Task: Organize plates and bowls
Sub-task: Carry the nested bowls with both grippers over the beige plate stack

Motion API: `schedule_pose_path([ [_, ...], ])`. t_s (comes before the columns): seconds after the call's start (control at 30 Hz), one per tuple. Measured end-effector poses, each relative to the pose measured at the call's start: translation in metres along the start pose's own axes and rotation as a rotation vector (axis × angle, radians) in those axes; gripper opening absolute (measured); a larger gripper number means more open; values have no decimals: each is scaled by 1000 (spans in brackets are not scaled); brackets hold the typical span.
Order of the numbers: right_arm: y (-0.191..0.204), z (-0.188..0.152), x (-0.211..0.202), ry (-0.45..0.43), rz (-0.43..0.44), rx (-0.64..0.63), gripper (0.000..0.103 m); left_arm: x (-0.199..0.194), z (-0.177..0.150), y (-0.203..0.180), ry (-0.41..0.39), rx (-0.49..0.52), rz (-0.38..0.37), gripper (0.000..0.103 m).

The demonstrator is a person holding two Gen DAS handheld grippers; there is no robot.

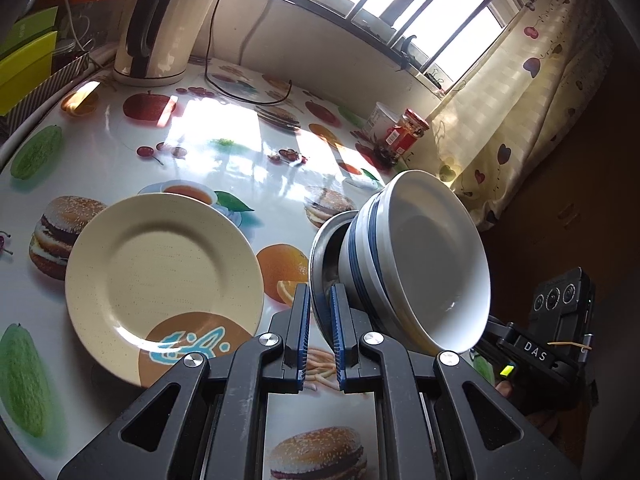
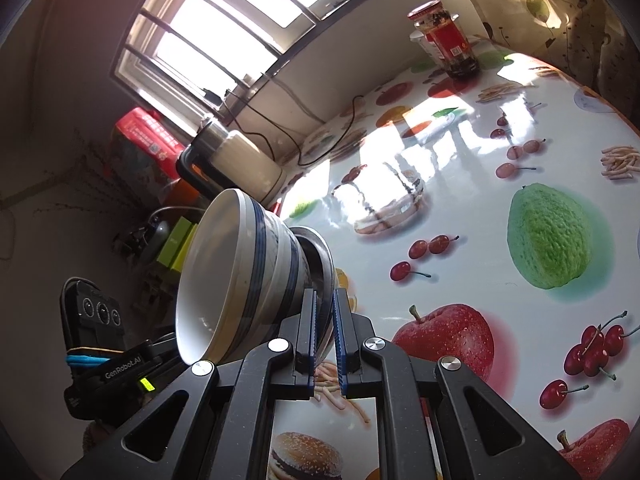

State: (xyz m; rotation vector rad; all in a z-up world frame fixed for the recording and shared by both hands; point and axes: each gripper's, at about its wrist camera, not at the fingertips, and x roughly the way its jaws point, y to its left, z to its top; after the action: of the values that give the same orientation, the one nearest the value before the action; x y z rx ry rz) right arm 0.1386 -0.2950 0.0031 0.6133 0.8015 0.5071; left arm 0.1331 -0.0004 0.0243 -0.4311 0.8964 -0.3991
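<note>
A steel plate carries nested white bowls with blue bands, and the stack is held off the table, tipped on its side. My left gripper is shut on the plate's rim, with the bowl mouths facing right. In the right wrist view my right gripper is shut on the steel plate too, and the bowls open to the left. A cream plate with a brown patch and blue lettering lies flat on the table, left of the stack.
The table has a glossy fruit-and-burger cloth. A kettle with cables stands at the back left, and a red-lidded jar and white cup at the back right. Green boxes line the left edge. A curtain hangs on the right.
</note>
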Motion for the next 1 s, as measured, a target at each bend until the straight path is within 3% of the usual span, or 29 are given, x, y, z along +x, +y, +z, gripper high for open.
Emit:
schedule_pose_path([
  [1.0, 34, 3, 45, 64, 42, -54, 9, -27, 12, 39, -47, -42, 56, 10],
])
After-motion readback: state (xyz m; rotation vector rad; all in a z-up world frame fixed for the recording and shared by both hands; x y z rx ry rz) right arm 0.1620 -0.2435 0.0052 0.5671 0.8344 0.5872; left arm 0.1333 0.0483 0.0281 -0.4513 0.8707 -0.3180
